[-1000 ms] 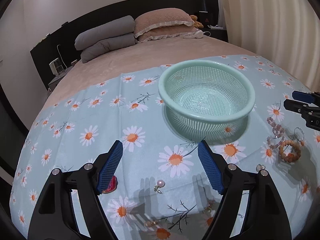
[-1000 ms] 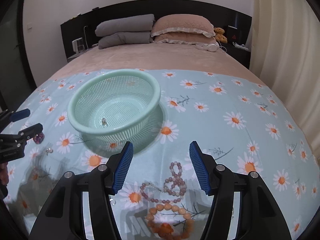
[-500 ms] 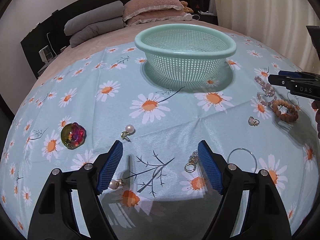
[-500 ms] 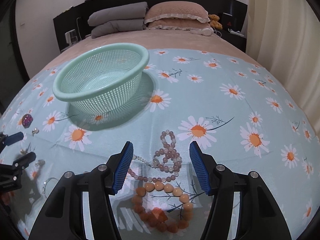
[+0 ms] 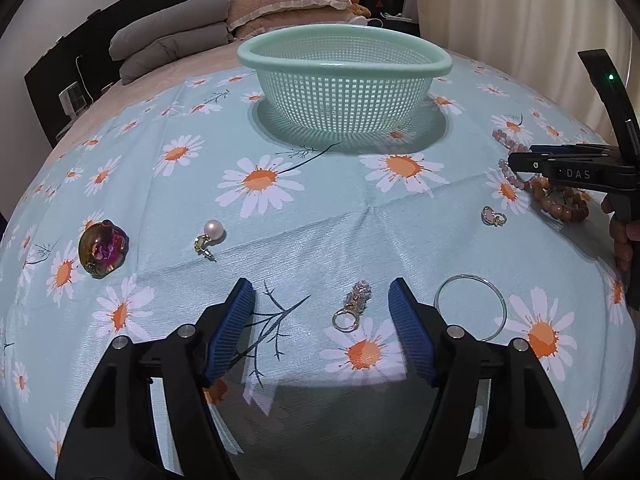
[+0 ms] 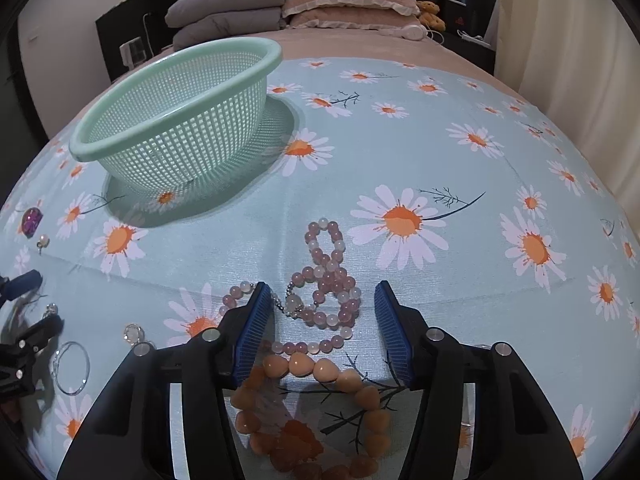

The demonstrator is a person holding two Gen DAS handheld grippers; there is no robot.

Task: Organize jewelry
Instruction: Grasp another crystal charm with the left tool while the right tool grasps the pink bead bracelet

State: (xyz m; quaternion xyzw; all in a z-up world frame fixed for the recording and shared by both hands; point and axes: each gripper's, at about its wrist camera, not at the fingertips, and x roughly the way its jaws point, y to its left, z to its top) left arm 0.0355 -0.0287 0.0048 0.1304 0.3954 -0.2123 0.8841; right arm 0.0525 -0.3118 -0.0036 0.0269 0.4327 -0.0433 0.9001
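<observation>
A mint green mesh basket (image 5: 344, 92) (image 6: 176, 120) stands on the daisy cloth. My left gripper (image 5: 322, 330) is open, low over a small gold ring with a sparkly charm (image 5: 354, 307). A pearl earring (image 5: 208, 236), an iridescent round gem (image 5: 102, 250), a thin clear bangle (image 5: 470, 306) and a small ring (image 5: 493, 216) lie around it. My right gripper (image 6: 320, 330) is open, low over a pink bead necklace (image 6: 328, 280), with an orange heart-bead bracelet (image 6: 312, 412) just under it. The right gripper also shows at the right edge of the left wrist view (image 5: 560, 168).
The daisy-printed cloth (image 5: 320, 208) covers the foot of a bed. Grey and tan pillows (image 6: 280, 4) lie at the dark headboard. A cream curtain (image 5: 520, 20) hangs on the right. The left gripper's tips (image 6: 28, 304) show at the left edge of the right wrist view.
Both grippers have dropped toward the cloth and pulled back from the basket. The left now frames the charm ring; the right now frames the pink beads. Both stay open.
</observation>
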